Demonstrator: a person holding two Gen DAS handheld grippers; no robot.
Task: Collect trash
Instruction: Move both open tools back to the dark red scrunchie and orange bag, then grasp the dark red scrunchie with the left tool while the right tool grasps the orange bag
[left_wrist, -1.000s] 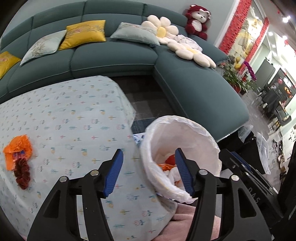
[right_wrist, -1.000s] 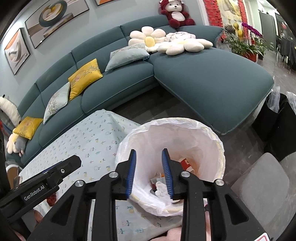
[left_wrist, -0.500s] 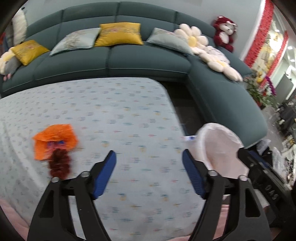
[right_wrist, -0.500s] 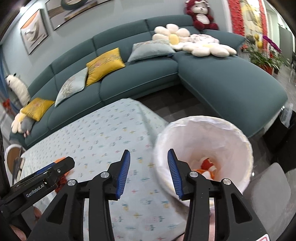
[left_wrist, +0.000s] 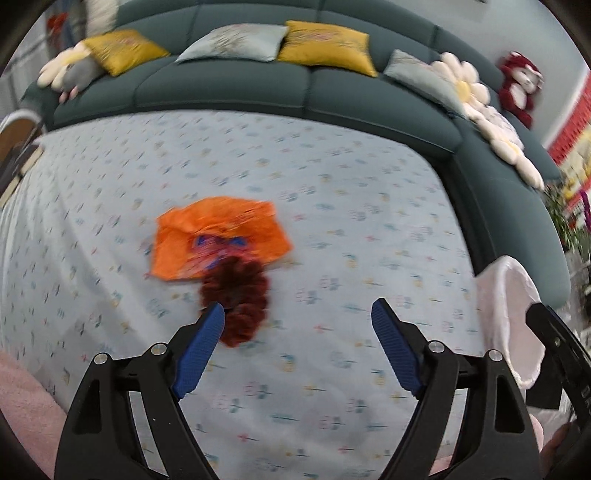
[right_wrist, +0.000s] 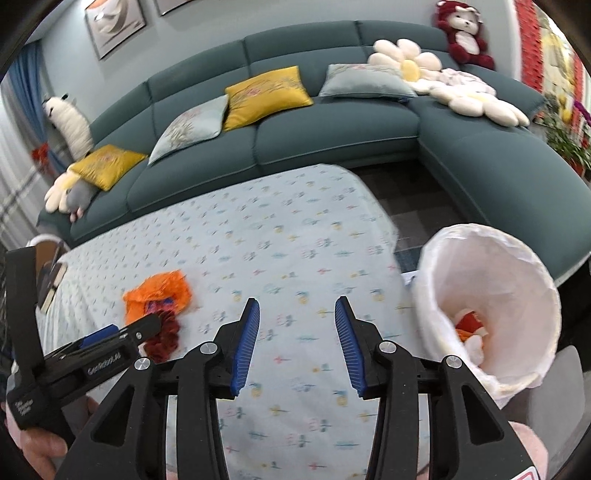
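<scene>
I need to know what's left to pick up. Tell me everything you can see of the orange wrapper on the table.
The orange wrapper is a crumpled, flattened piece of thin, shiny-looking plastic with a blue and red print near its middle. It lies on the light flower-patterned tablecloth, toward the table's left part. A dark red frilly clump overlaps its near edge. The left gripper, open, hangs just short of that clump and does not touch the wrapper. The picture is blurred, so the print cannot be read.

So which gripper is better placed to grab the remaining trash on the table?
Left gripper: open, beside the dark red frilly scrap and crumpled orange wrapper. Right gripper is farther, nearer the white-lined bin.
</scene>
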